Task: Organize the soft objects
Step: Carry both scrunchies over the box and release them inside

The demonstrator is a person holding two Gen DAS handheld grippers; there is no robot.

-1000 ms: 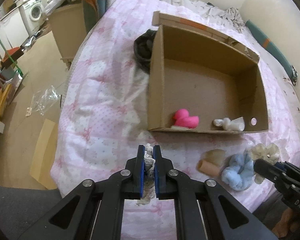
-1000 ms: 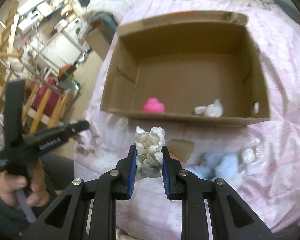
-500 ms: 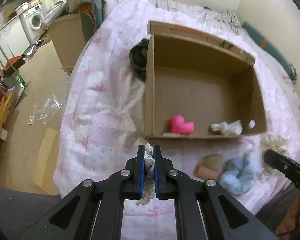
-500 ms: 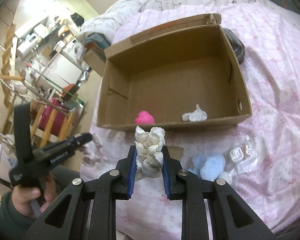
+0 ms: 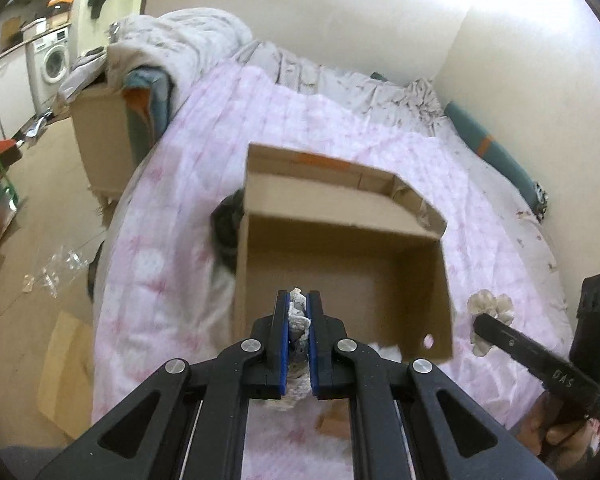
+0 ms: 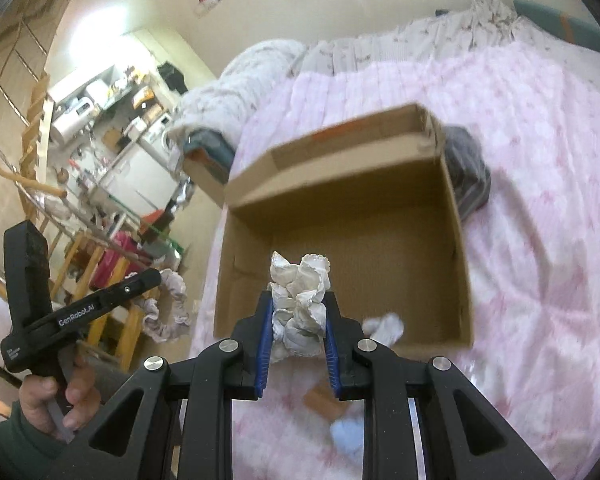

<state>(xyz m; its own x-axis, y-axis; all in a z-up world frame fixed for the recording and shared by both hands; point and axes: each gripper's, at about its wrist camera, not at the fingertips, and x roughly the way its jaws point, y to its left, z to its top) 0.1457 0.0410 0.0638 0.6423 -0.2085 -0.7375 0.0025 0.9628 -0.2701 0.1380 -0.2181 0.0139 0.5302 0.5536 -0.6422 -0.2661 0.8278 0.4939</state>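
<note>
**Both tools carried up and over the box, loads still held**

Since a second ago both cameras have tipped up and forward: the open brown cardboard box [image 5: 342,264] now fills the middle of each view, and its near wall has slid down to the fingertips.

Largest first: the pink patterned quilt on the bed [image 6: 540,208] carries the box. It lies straight ahead of and below both tools, long axis running left to right.

The right tool [image 6: 299,312] is partly closed on a bulky cream crumpled fabric scrunchie [image 6: 300,304], already past the near rim.

The left tool [image 5: 299,320] is pinched almost flat on a thin whitish frilly scrunchie [image 5: 298,316], about level with that rim; blur makes this uncertain.

The right looks nearer to a drop.
</note>
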